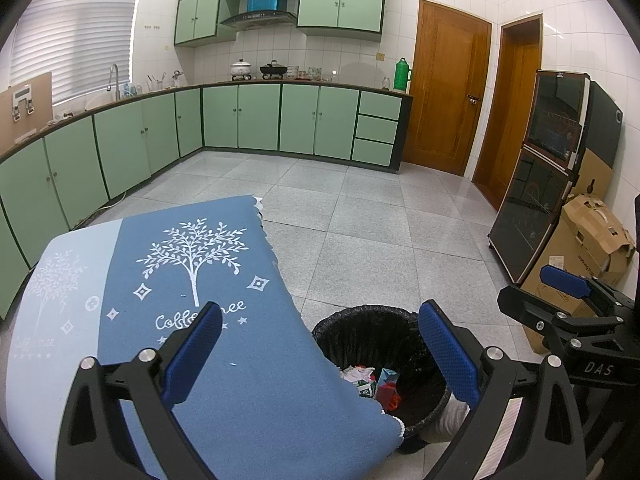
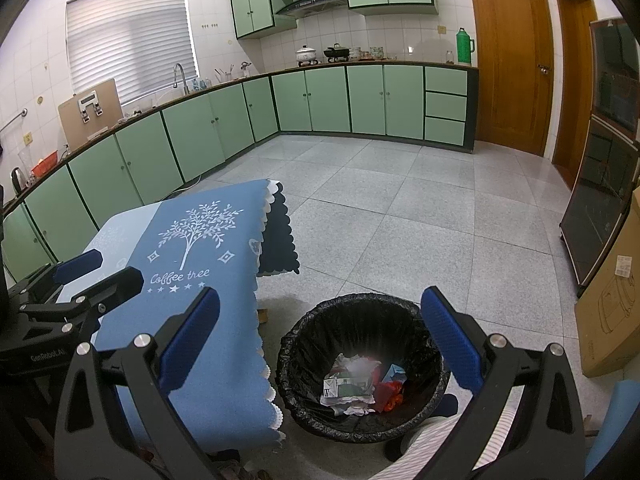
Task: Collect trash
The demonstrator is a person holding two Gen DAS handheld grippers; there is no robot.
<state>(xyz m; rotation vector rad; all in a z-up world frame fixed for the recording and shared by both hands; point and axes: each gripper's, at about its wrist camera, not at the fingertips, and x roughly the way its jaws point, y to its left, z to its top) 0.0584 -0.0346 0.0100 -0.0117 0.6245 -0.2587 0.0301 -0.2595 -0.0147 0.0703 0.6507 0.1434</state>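
Bin: a black-lined trash bin [image 2: 362,364] is stood upright on the grey tiled floor [image 2: 440,216], mouth facing up, just beside the table edge.
Trash: crumpled paper [image 2: 352,384], a blue carton [image 2: 394,374] and a red wrapper [image 2: 390,394] are heaped at the bin bottom; no common long axis can be told.
Table: covered by a blue "Coffee tree" tablecloth [image 1: 240,360].
Left gripper [image 1: 320,356]: spread wide, nothing held, poised over the tablecloth edge and bin.
Right gripper [image 2: 320,340]: spread wide, nothing held, above the bin.

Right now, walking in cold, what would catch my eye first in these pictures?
Probably the blue tablecloth with its white tree print, covering the table at the left. Right beside it on the floor stands a black-lined trash bin holding crumpled paper and red scraps. Both grippers, left and right, hang above with jaws wide open.
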